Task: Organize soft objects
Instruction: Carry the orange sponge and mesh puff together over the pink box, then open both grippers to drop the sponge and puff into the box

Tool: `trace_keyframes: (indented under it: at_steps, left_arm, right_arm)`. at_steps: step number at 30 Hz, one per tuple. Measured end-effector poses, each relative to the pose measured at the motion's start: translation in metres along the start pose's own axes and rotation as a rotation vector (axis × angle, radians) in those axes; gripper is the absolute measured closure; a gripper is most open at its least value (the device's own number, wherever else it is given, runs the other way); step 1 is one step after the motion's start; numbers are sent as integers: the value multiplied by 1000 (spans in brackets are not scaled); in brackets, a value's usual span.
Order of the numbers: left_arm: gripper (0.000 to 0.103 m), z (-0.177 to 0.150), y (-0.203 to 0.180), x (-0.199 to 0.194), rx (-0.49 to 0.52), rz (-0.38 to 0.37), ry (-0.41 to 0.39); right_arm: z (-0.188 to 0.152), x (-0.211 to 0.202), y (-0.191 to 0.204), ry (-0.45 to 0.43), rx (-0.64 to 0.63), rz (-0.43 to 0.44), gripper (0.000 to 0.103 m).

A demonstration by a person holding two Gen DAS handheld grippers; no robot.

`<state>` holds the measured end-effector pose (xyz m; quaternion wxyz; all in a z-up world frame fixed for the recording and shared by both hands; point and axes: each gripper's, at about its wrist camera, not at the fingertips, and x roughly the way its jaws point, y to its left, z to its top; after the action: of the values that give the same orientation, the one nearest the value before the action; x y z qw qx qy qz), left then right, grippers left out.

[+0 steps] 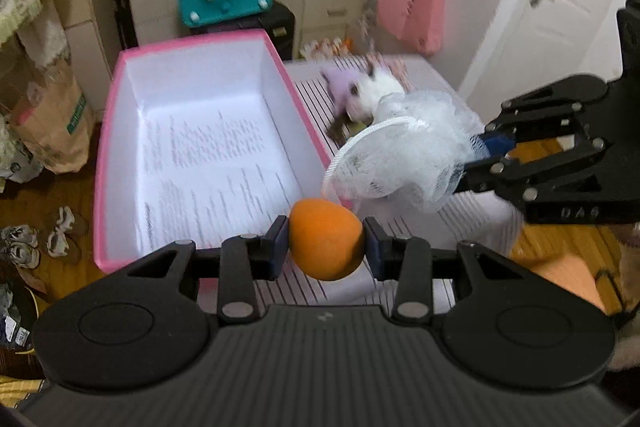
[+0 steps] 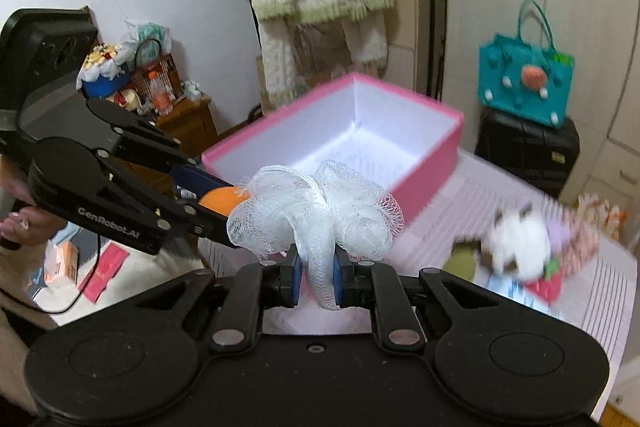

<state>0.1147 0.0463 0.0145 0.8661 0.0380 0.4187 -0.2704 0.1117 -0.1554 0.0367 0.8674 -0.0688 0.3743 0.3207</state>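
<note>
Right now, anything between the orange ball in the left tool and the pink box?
Nothing visible. The left tool grips the orange ball just off the pink box at its near right corner. The right tool, holding the white mesh pouf, sits to the right, outside the box.

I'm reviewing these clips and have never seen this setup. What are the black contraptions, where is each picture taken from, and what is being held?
No robot here: a person holds a two-finger tool in each hand, each carrying a fisheye camera looking along its fingers. In the left wrist view, the left tool is clamped on an orange sponge. In the right wrist view, the right tool pinches a white mesh bath pouf. Ahead stands an open pink box, nothing visible inside but its printed lining. More soft toys lie blurred on the striped cloth.
</note>
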Motion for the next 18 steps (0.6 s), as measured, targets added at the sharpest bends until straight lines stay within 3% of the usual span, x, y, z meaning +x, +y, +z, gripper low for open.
trace_keyframes:
  at_steps: [7, 14, 18]
  left_arm:
    - [65, 37, 42, 9, -78, 16, -112]
    - [64, 80, 83, 55, -165, 69, -101]
    - [64, 101, 107, 93, -238, 116, -50]
  right_arm:
    - [50, 38, 10, -3, -138, -77, 85]
    - [89, 103, -9, 44, -220, -164, 85]
    - [106, 149, -27, 145, -284, -174, 85]
